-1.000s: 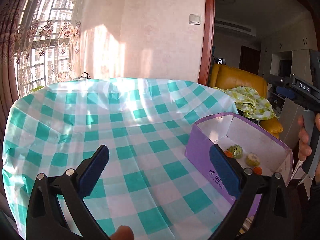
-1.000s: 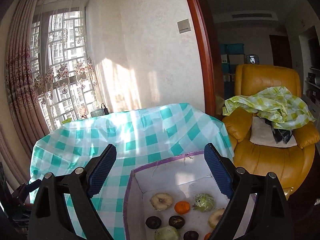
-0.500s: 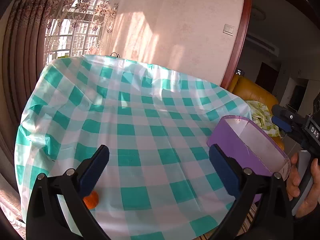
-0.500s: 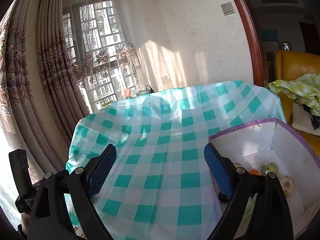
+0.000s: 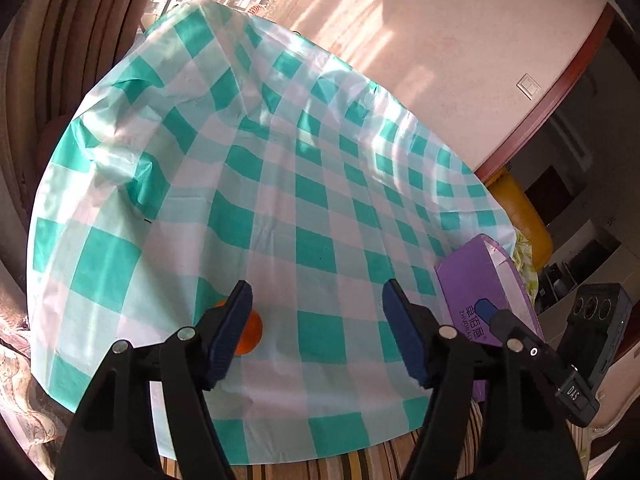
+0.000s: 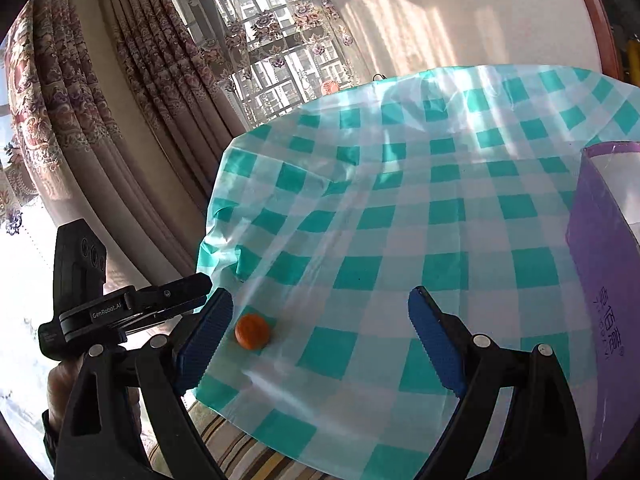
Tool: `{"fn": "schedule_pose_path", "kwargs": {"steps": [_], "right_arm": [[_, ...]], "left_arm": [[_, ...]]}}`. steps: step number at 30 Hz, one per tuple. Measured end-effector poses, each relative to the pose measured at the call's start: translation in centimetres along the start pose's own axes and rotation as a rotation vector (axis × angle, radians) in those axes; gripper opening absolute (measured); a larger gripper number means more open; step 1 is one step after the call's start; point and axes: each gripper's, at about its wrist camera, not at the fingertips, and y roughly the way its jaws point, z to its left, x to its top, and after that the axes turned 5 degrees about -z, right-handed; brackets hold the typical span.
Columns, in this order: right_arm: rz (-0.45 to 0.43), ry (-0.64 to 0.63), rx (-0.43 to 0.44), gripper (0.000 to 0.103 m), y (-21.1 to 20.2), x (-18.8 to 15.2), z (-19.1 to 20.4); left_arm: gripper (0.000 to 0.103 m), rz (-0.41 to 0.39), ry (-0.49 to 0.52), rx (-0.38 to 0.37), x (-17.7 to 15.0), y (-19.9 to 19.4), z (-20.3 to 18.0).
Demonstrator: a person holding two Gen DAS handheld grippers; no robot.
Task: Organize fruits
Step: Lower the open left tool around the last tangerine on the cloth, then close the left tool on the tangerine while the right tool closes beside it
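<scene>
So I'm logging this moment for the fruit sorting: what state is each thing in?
Orange: loose on the tablecloth near the table's front edge, not gripped.
Purple box: upright, top open, contents hidden.
Tablecloth: spread over the table, wrinkled at its left side.
Left gripper: jaws have just been closing, nothing between them.
Right gripper: open, empty.

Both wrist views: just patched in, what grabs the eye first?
A small orange fruit sits alone on the teal-and-white checked tablecloth near its front left edge, just ahead of the left tool, whose jaws have just been closing with nothing between them. A purple box stands at the cloth's right side.
</scene>
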Motion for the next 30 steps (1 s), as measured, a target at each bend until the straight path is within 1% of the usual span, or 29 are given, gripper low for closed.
{"fn": "schedule_pose_path", "kwargs": {"steps": [1,3,5,7,11,13,15,18,21,23,26,30], "right_arm": [[0.015,-0.001,0.009,0.087,0.6,-0.3,0.2],[0.058,0.006,0.035,0.086,2.3,-0.8,0.6],[0.106,0.014,0.064,0.079,4.0,-1.4,0.9],[0.156,0.015,0.090,0.074,5.6,-2.1,1.2],[0.246,0.030,0.156,0.073,8.3,-3.3,1.8],[0.285,0.056,0.198,0.071,9.5,-3.6,2.0],[0.309,0.038,0.209,0.069,10.5,-4.0,2.4],[0.345,-0.006,0.240,0.067,11.8,-4.6,3.2],[0.373,0.005,0.263,0.064,12.9,-5.0,3.1],[0.398,0.058,0.287,0.059,13.5,-5.2,2.6],[0.403,0.112,0.305,0.057,13.9,-5.1,1.9],[0.411,0.202,0.339,0.057,14.4,-4.8,1.1]], "left_arm": [[0.057,0.015,-0.013,0.000,-0.1,0.2,0.5],[0.052,0.044,-0.034,0.002,-0.5,0.7,1.3],[0.051,0.065,-0.049,0.019,-0.8,1.1,1.9],[0.045,0.080,-0.058,0.043,-1.1,1.5,2.4],[0.041,0.095,-0.076,0.070,-1.3,1.8,3.3],[0.033,0.100,-0.083,0.079,-1.4,1.9,3.6],[0.027,0.107,-0.094,0.080,-1.5,1.9,3.9],[0.027,0.109,-0.109,0.086,-1.6,1.9,4.4],[0.027,0.125,-0.103,0.091,-1.7,2.2,4.5],[0.027,0.127,-0.100,0.102,-1.8,2.4,4.7],[0.027,0.129,-0.105,0.106,-1.9,2.6,5.0],[0.027,0.146,-0.089,0.111,-2.3,2.9,5.1]]}}
